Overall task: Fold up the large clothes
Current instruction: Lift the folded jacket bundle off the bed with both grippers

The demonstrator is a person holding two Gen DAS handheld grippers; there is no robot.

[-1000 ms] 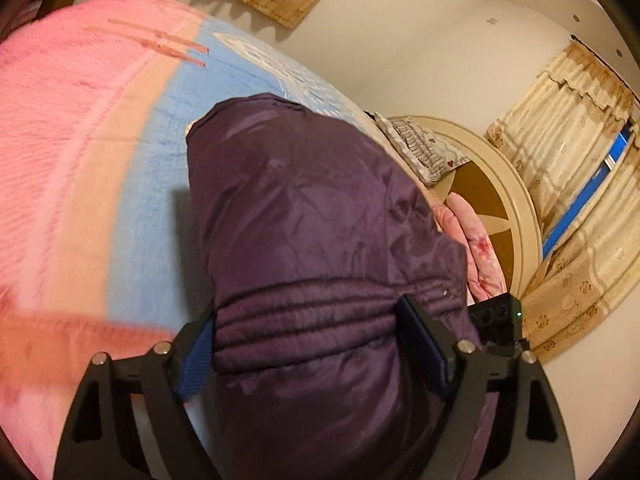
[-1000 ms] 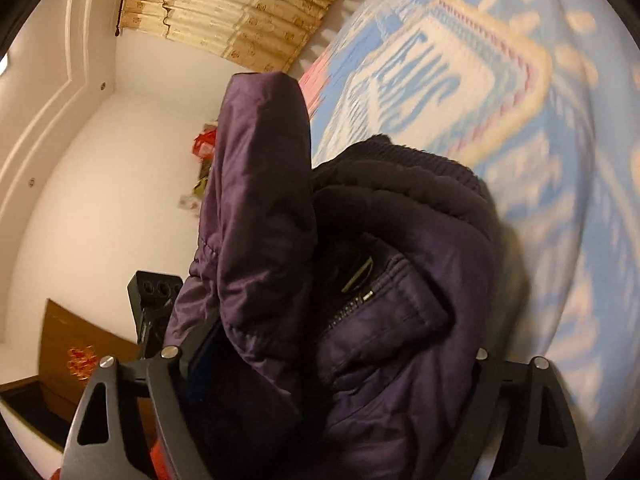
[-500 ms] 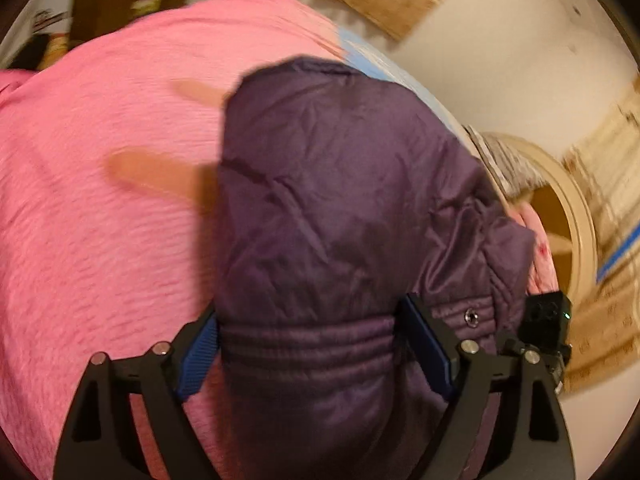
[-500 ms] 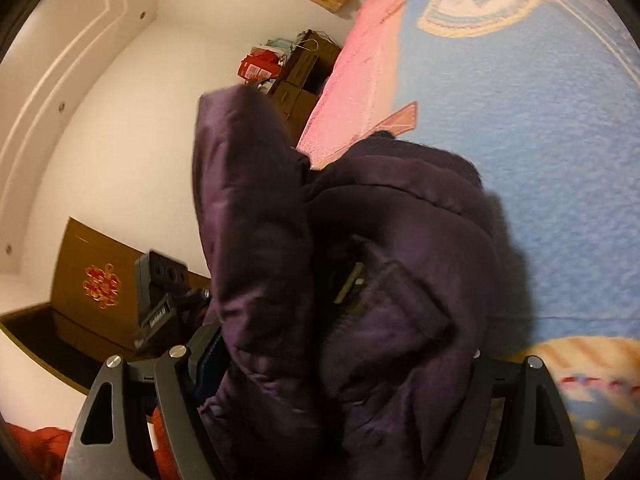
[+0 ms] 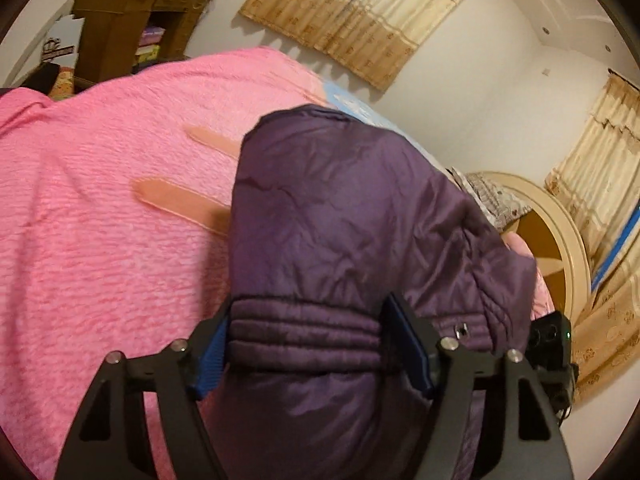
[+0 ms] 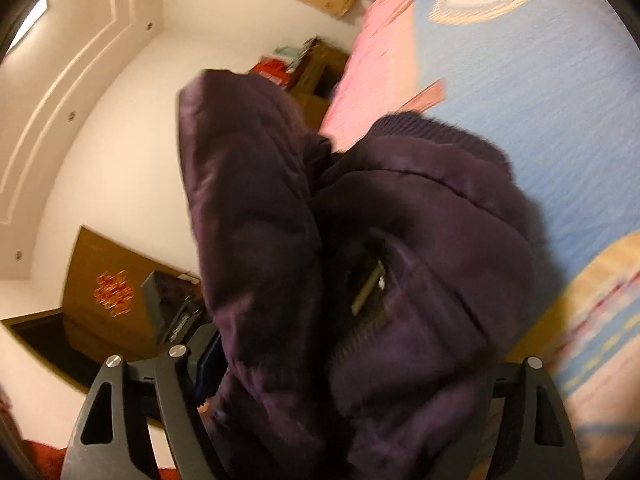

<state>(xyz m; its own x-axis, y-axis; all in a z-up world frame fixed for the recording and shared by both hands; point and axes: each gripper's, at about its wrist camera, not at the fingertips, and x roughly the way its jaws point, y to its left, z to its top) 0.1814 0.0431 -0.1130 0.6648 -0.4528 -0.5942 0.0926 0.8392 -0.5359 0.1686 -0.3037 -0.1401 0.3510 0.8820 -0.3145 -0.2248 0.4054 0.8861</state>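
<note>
A purple padded jacket (image 5: 360,240) fills the middle of both views and hides most of what lies ahead. In the left wrist view its ribbed hem sits between the blue pads of the left claw (image 5: 308,336), which has just been closing and now presses on the hem from both sides. A snap button (image 5: 462,330) shows on the fabric just right of that grip. In the right wrist view the right claw (image 6: 352,364) is buried in bunched jacket (image 6: 400,240); its jaws stand wide with the cloth packed between them, held, though the right finger is covered by fabric. A zipper pull (image 6: 368,288) lies in the folds. The jacket is over a bed whose blanket (image 5: 100,220) is pink on one side, with peach stripes, and light blue with a pale pattern on the other (image 6: 540,100). Beyond stand a brown shelf (image 5: 132,20) stacked with boxes, tan curtains (image 5: 360,12) on white walls, and a round cream headboard (image 5: 560,232). The other claw's black body (image 5: 548,336) shows at the jacket's right edge.
</note>
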